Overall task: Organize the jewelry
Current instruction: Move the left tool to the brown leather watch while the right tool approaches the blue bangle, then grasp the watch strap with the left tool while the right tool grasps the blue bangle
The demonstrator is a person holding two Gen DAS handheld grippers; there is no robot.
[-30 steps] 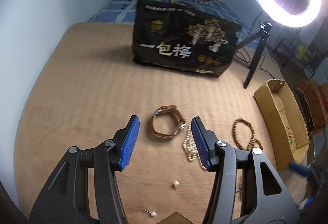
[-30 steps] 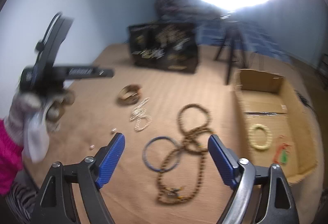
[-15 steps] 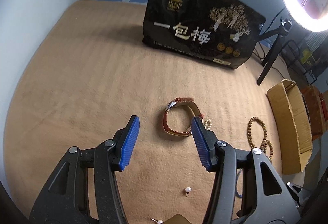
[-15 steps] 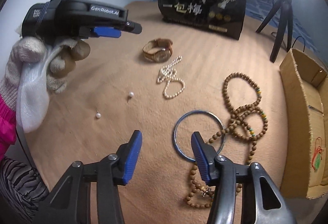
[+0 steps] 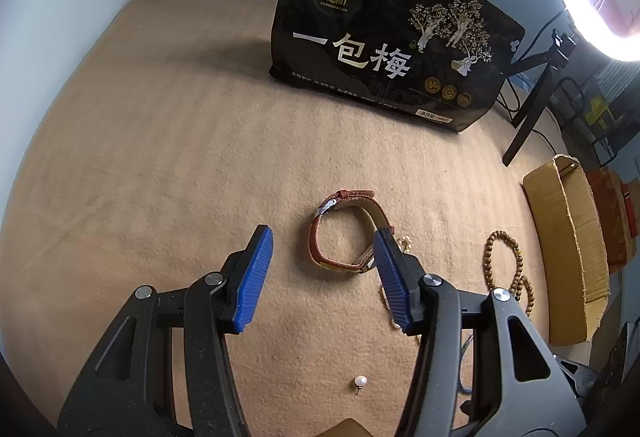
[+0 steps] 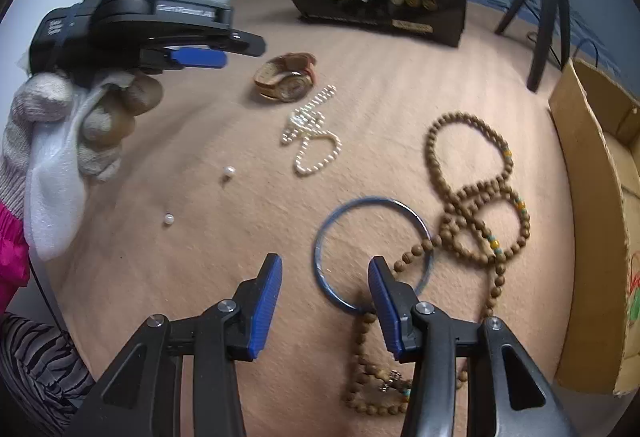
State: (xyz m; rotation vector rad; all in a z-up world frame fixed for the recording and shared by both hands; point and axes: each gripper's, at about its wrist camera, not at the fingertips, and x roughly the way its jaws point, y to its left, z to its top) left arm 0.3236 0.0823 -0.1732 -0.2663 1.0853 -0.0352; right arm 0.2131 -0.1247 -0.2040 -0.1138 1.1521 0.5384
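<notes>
A brown-strap watch (image 5: pixel 349 233) lies on the tan blanket, just beyond my open, empty left gripper (image 5: pixel 320 269); the watch also shows in the right wrist view (image 6: pixel 286 81). A pearl necklace (image 6: pixel 312 133), two loose pearl earrings (image 6: pixel 229 170), a blue bangle (image 6: pixel 374 253) and a long wooden bead string (image 6: pixel 476 193) lie there too. My right gripper (image 6: pixel 325 301) is open and empty, low over the bangle's near left edge. The left gripper (image 6: pixel 196 58) shows at upper left in the right wrist view, held in a gloved hand.
An open cardboard box (image 6: pixel 596 237) sits at the blanket's right edge, also seen in the left wrist view (image 5: pixel 568 257). A black printed bag (image 5: pixel 392 37) stands at the back. A ring light's tripod (image 6: pixel 548 9) stands back right.
Both grippers moved forward and lower toward the blanket. The left one closed in on the watch; the right one came down by the blue bangle with narrower jaws than a second ago.
</notes>
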